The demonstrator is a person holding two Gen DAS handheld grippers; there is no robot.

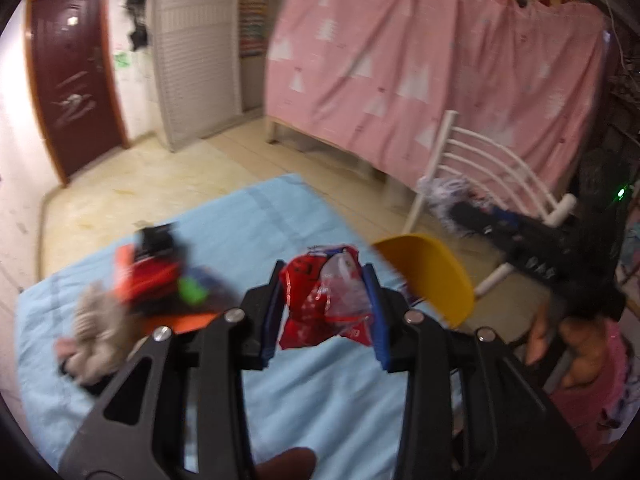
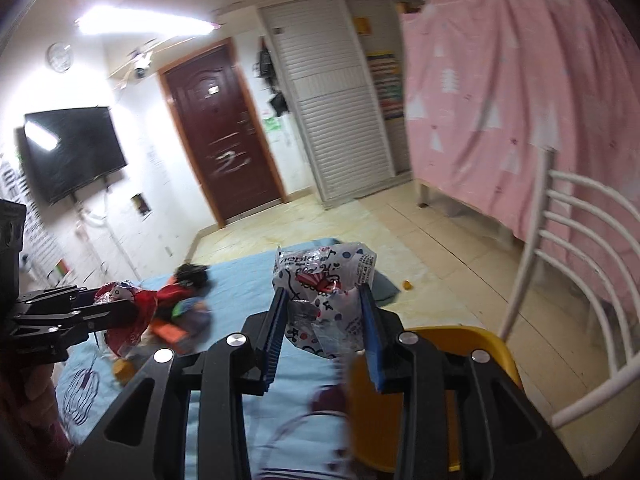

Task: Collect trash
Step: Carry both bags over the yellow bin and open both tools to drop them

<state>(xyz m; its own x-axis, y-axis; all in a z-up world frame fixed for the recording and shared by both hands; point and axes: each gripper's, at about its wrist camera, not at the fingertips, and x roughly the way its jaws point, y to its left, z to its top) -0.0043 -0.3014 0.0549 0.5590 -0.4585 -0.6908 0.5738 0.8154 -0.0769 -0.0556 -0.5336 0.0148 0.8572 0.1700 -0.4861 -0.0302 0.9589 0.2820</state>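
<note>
Now the left hand-held gripper [image 1: 326,300] pinches a red snack wrapper [image 1: 320,300]; the right hand-held gripper [image 2: 326,316] pinches a white printed wrapper [image 2: 326,280], a yellow bin [image 2: 460,344] just below its right finger.

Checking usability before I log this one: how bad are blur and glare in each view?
Left wrist view: heavy motion blur on the clothes pile; the red wrapper stays fairly sharp. Right wrist view: ceiling light blows out, the television catches glare, pink curtain smeared; the white printed wrapper readable.
</note>
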